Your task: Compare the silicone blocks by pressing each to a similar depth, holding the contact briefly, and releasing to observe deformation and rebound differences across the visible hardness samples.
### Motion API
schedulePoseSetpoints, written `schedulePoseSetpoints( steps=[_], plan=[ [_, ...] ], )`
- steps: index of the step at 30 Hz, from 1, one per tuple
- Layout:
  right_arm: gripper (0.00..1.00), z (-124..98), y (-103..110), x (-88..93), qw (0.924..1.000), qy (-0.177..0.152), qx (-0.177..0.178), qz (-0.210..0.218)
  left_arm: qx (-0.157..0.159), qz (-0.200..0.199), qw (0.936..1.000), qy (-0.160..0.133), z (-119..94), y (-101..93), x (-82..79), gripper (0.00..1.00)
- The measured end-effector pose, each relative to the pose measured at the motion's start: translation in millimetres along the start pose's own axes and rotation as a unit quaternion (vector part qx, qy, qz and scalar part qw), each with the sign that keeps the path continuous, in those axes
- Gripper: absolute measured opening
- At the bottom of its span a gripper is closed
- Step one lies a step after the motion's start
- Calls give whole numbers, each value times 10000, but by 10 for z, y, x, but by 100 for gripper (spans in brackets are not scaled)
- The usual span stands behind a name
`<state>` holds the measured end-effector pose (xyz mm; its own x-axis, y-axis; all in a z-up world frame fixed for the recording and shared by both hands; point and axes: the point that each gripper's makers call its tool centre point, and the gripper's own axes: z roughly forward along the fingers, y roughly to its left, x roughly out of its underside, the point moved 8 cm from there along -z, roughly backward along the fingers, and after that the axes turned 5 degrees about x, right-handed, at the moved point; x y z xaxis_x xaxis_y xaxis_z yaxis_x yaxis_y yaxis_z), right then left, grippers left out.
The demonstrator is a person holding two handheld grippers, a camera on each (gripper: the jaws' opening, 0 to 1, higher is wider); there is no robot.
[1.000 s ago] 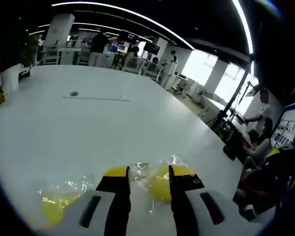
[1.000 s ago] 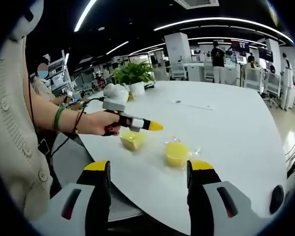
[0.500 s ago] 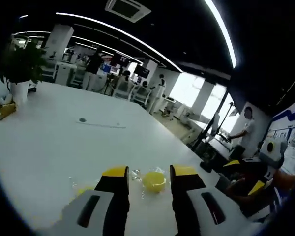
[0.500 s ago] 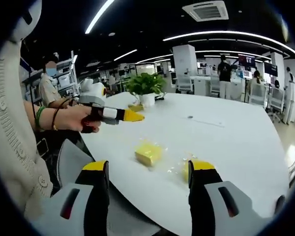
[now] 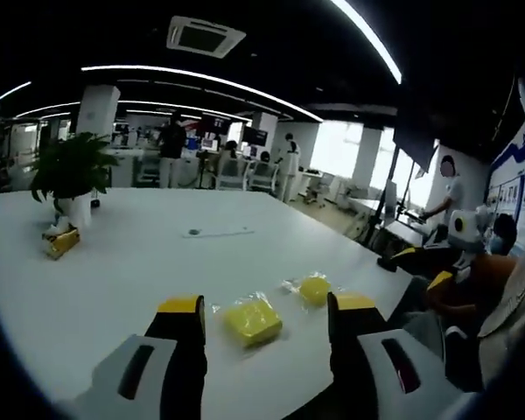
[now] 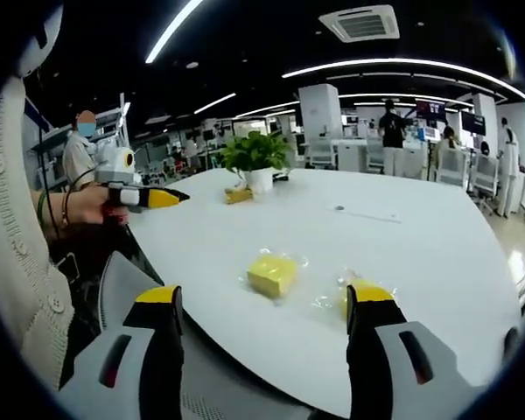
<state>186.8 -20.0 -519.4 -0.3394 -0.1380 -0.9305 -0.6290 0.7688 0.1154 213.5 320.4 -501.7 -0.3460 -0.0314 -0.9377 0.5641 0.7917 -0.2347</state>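
Silicone samples come first in the left gripper view: a square yellow silicone block (image 5: 252, 322) in crinkly clear wrap lies on the white table (image 5: 140, 262) between the parted, empty jaws of the left gripper (image 5: 264, 317), a rounder yellow silicone block (image 5: 314, 289) just beyond. In the right gripper view both blocks (image 6: 272, 274) (image 6: 353, 296) sit near the table edge, the right gripper (image 6: 264, 306) spread wide and empty; they look light and soft, likely to skid in slick wrap, so press squarely on the top face

Left gripper view: low over the near edge of the white table (image 5: 140, 262), facing across it toward the potted plant (image 5: 70, 171), with the square yellow block (image 5: 252, 320) close ahead and the round yellow block (image 5: 314, 289) just beyond. Right gripper view: from farther back off the table's edge, facing the same table (image 6: 420, 254) with the left gripper (image 6: 153, 198) at the left. Shared by both: square block (image 6: 272, 273), round block (image 6: 354, 293), plant (image 6: 255, 153)
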Motion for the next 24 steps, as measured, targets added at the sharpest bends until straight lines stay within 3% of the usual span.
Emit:
schedulePoseSetpoints(
  steps=[3, 5, 9, 15, 24],
  plan=[
    [77, -18, -20, -2, 9998, -122, -51, 132, -28, 184, 9997, -126, -88, 39, 23, 77],
    [80, -31, -42, -6, 9995, -175, -68, 271, 31, 136, 9997, -201, -132, 42, 38, 81],
    [84, -52, -86, -21, 9983, -244, -62, 526, 73, 235, 9996, -161, -163, 16, 82, 77],
    [86, -29, -81, -53, 9969, -344, -121, 692, 85, 49, 9997, -206, -186, 13, 143, 79],
    [89, 5, -76, 68, 9952, -437, 26, 872, -211, 35, 9997, -118, -258, 131, 198, 80]
  ],
)
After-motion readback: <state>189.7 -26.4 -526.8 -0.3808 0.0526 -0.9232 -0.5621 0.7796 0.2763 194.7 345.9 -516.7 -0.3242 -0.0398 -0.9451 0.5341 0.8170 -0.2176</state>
